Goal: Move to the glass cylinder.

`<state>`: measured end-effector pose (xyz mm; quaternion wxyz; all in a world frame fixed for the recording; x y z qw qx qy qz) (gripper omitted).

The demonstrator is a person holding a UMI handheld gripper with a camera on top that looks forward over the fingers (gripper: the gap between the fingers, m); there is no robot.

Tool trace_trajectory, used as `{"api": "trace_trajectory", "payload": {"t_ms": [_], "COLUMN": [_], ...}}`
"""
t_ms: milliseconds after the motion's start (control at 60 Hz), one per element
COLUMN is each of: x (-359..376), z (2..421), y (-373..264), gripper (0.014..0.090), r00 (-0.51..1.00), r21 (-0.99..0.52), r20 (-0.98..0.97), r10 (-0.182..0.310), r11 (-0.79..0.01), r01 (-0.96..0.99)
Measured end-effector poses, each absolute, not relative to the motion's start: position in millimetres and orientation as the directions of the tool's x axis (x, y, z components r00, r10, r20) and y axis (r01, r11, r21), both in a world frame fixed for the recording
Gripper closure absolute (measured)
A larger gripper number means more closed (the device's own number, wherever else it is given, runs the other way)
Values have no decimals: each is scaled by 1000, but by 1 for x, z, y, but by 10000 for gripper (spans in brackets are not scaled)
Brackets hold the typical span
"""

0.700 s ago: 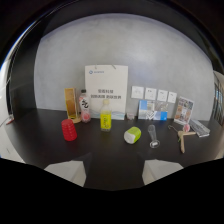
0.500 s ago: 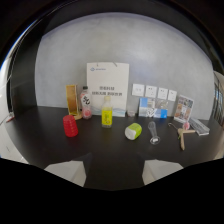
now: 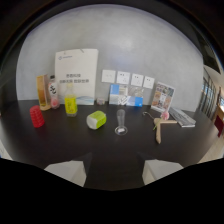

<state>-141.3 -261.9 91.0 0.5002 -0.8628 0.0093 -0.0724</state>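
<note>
The glass cylinder (image 3: 120, 122) stands upright on the dark table (image 3: 75, 145), well ahead of the gripper (image 3: 113, 167) and slightly right of the midline between its fingers. Both fingers (image 3: 67, 170) are spread wide apart, holding and touching nothing. Open tabletop lies between the fingers and the cylinder. Left of the cylinder lies a yellow-green cup (image 3: 96, 119) on its side; farther left are a yellow bottle (image 3: 70, 104) and red roller (image 3: 36, 116). To the right rests a wooden piece (image 3: 159, 128), near the table's edge.
</note>
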Motion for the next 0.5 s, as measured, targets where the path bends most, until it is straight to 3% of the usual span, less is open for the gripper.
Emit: {"api": "trace_trajectory", "payload": {"t_ms": [217, 500], "x": [-92, -72], "z": [104, 81], "y": [-179, -62], "gripper": [195, 195], "r00": [986, 993], "r21": [-880, -858], "r20": [134, 115], "r10": [-103, -39], "r11": [-469, -508], "r01": [71, 79]}}
